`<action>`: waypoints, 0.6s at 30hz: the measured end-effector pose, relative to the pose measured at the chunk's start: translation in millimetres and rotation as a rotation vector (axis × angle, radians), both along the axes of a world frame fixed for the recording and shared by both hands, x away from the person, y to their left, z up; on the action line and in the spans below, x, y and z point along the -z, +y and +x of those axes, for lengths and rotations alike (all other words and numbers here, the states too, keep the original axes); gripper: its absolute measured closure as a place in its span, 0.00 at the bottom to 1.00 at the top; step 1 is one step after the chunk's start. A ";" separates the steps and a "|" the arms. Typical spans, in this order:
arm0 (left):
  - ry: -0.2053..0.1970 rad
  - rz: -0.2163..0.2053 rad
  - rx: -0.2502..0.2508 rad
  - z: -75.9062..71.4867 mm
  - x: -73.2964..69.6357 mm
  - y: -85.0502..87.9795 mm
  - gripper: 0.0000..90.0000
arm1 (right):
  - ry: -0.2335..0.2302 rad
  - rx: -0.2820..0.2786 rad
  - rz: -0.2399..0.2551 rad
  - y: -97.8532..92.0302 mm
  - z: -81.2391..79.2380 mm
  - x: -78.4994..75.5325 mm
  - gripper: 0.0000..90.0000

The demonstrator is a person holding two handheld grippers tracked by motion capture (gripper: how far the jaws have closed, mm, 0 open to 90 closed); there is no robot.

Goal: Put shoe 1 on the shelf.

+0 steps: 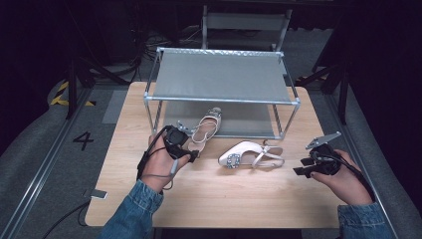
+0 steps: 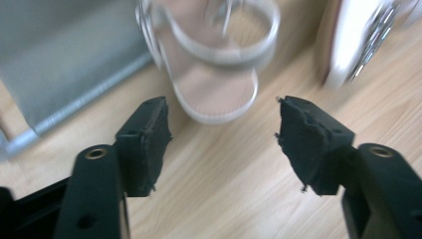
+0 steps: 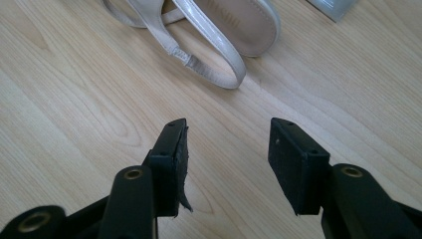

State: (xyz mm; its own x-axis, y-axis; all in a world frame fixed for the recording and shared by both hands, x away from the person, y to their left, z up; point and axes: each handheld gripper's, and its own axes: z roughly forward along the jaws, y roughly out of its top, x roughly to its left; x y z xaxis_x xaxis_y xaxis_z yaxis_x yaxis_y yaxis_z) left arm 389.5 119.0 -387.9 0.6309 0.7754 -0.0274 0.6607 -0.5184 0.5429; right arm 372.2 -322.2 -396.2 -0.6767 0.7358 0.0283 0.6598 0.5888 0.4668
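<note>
Two white slingback shoes with jewelled buckles are on the wooden table. One shoe lies with its toe under the grey shelf rack. Its heel end is just ahead of my left gripper, whose jaws stand open and empty on either side of bare wood. The other shoe lies on its side at mid-table, with its buckle at the right of the left gripper view. My right gripper is open and empty, a short way from that shoe's heel strap.
The two-level metal rack stands across the back half of the table; its lower level is to the left of the near shoe. A small flat device lies at the table's front left edge. Bare wood lies in front of both shoes.
</note>
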 end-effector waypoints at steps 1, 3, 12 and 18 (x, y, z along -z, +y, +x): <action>0.006 0.008 0.002 0.2 2.5 0.9 0.43 | -0.001 0.000 -0.004 1.1 1.0 0.0 0.57; 0.017 0.020 -0.002 0.6 8.6 2.2 0.44 | -0.004 -0.006 -0.003 2.7 2.0 0.1 0.57; 0.071 0.021 -0.001 7.5 31.5 -1.4 0.44 | -0.002 -0.007 -0.002 2.6 1.5 0.1 0.57; 0.034 -0.012 0.015 16.9 47.9 -8.3 0.49 | 0.002 -0.002 -0.002 0.7 -0.8 0.8 0.57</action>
